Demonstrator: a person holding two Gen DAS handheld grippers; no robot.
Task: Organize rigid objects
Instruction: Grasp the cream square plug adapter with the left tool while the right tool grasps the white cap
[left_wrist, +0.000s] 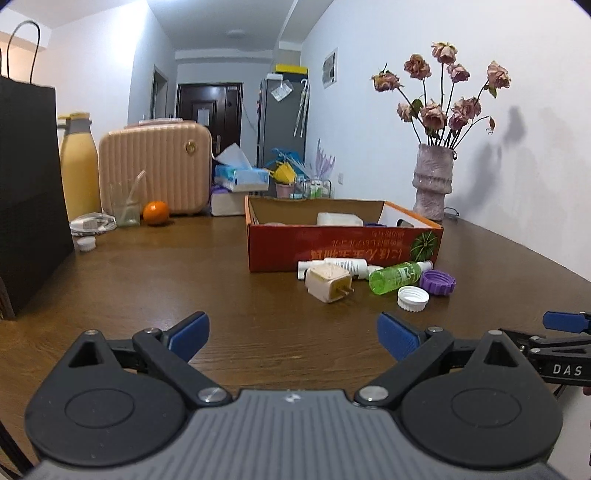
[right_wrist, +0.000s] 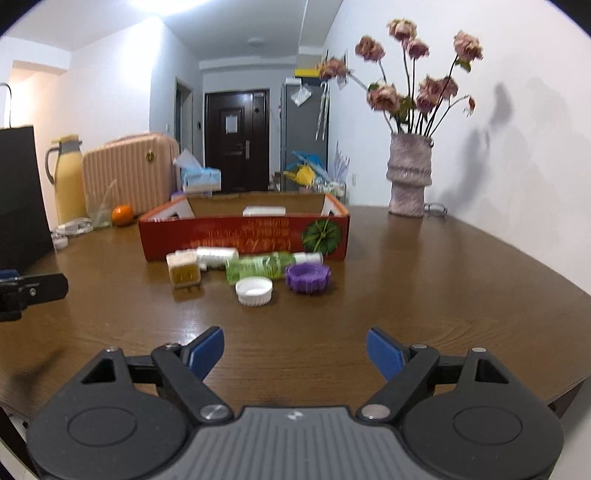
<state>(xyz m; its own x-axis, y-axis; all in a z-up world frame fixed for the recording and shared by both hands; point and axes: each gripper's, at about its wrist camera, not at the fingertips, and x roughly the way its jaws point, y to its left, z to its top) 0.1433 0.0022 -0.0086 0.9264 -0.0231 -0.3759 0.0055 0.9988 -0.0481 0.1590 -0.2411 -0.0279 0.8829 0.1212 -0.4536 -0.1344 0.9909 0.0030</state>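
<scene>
Before the red box (right_wrist: 243, 236), both claws gape empty.

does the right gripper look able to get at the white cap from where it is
Probably yes. The right gripper is open and empty, and only bare table lies between its fingers and the white cap. The purple cap and green bottle sit beside and behind it.

Box (right_wrist: 243, 236) mid-table (right_wrist: 406, 295), charger (right_wrist: 183, 272), bottle (right_wrist: 258, 266), two caps (right_wrist: 254, 291) before it, vase (right_wrist: 408, 173) behind right
</scene>
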